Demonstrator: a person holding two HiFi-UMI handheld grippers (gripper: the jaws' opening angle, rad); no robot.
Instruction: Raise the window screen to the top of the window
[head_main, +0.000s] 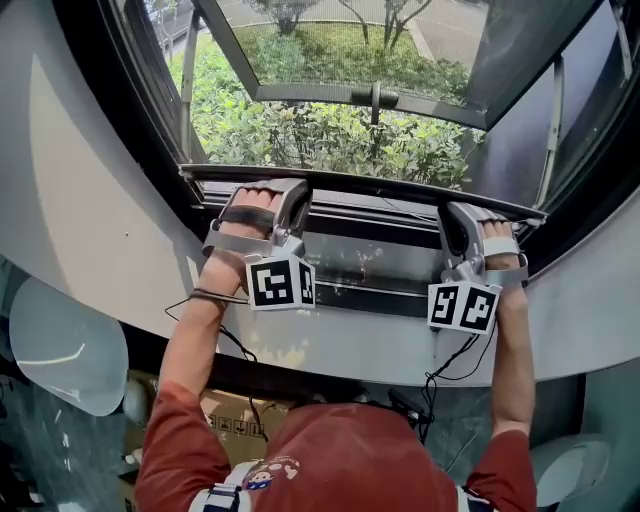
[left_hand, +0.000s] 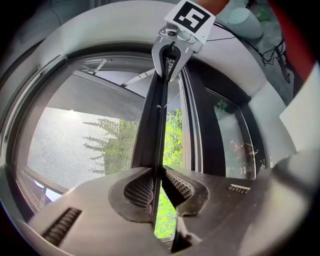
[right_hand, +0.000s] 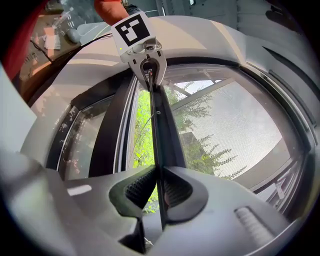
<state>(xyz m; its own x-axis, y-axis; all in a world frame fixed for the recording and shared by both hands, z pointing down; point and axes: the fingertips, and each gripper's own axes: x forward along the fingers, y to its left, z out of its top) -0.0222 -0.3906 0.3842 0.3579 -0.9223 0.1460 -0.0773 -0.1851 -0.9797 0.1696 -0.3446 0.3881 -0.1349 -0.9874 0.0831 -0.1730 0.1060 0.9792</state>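
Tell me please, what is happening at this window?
A person works with two handheld grippers. The left gripper and the right gripper are both shut on the thin edge of the window screen's bottom bar. The bar sits low, close to the window's lower frame.

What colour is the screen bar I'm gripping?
Black: the thin straight screen bar shows best in the right gripper view.

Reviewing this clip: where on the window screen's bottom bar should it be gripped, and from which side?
Take the thin lip along the screen bar, from the room side, one gripper toward each end. It is a flat, narrow fin that fits between pads; the left gripper and right gripper are both clamped on it so.
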